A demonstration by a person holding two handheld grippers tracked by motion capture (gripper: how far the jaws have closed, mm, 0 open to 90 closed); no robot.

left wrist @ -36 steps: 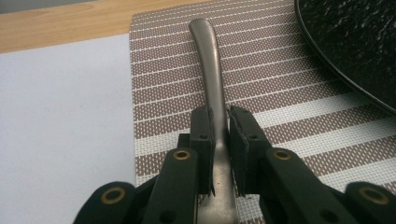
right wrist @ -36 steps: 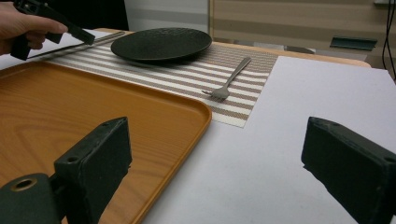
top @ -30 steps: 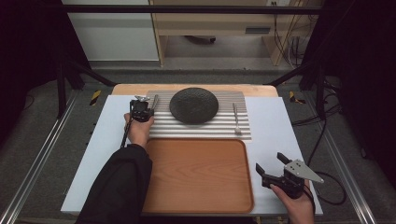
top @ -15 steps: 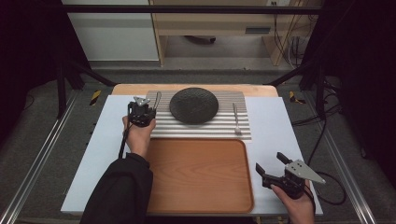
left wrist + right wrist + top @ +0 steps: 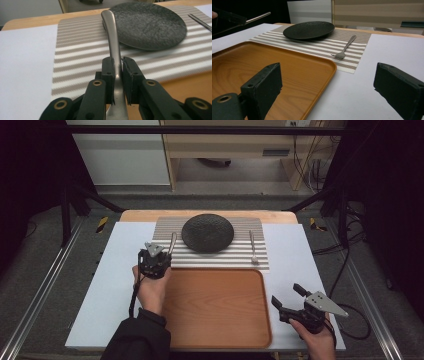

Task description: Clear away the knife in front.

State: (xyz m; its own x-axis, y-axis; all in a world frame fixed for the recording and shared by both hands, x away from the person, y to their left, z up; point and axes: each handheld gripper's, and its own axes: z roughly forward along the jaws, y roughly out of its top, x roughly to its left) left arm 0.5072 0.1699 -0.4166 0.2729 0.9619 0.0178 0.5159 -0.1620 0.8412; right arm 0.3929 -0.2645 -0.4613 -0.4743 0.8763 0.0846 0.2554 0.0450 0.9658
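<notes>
Left gripper view shows the left gripper [image 5: 118,75] jaws pinching a metal utensil handle [image 5: 113,37]; right gripper [image 5: 295,301] jaws spread.

No text, label, brand, number or sign can be read in any of the views; the striped mat [image 5: 210,251], the dark plate [image 5: 207,233] and the wooden tray [image 5: 215,307] bear no writing; the black-and-yellow striped markers [image 5: 102,224] beside the table's far corners carry only stripes, no letters; the pale panel [image 5: 275,152] on the furniture behind the table is too small and blurred to read.
</notes>
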